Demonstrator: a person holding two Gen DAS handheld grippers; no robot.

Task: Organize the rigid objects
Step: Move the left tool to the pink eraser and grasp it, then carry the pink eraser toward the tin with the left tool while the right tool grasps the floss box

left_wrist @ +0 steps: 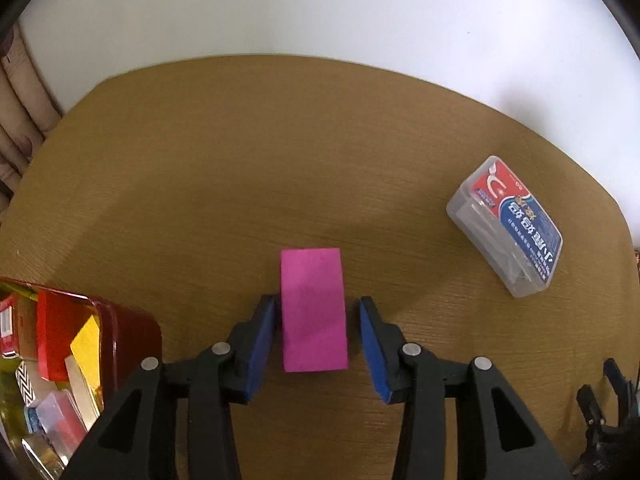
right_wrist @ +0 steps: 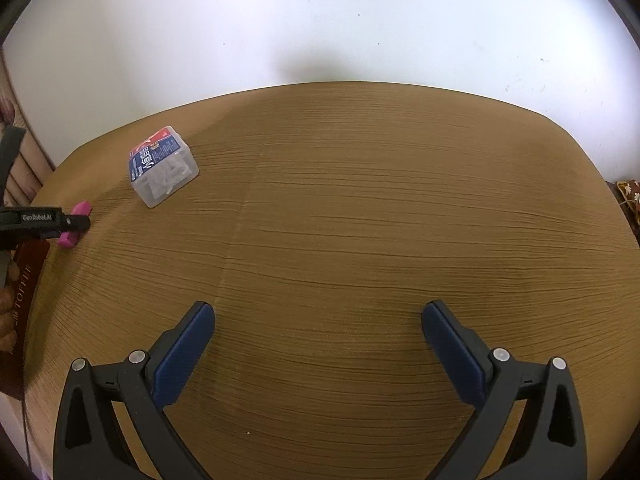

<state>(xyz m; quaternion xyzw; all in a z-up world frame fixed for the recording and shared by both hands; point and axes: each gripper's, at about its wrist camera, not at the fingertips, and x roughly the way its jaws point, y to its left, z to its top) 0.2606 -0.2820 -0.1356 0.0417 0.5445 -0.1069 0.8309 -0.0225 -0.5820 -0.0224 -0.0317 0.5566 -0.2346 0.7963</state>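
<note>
A magenta block [left_wrist: 313,310] lies on the wooden table [left_wrist: 240,168] between the blue pads of my left gripper [left_wrist: 317,312]. The left pad touches or nearly touches it; a small gap shows at the right pad. The jaws stand partly open around the block. A clear plastic box with a red and blue label [left_wrist: 506,226] lies to the right. In the right wrist view the block [right_wrist: 76,224] and the left gripper [right_wrist: 44,222] are at the far left, the plastic box [right_wrist: 163,166] behind them. My right gripper [right_wrist: 318,316] is wide open and empty over bare table.
A red container [left_wrist: 120,328] at the left edge holds several items, red, yellow and clear ones among them. A white wall stands behind the table. A curtain [left_wrist: 20,112] hangs at the far left. The right gripper's black parts [left_wrist: 608,412] show at the lower right.
</note>
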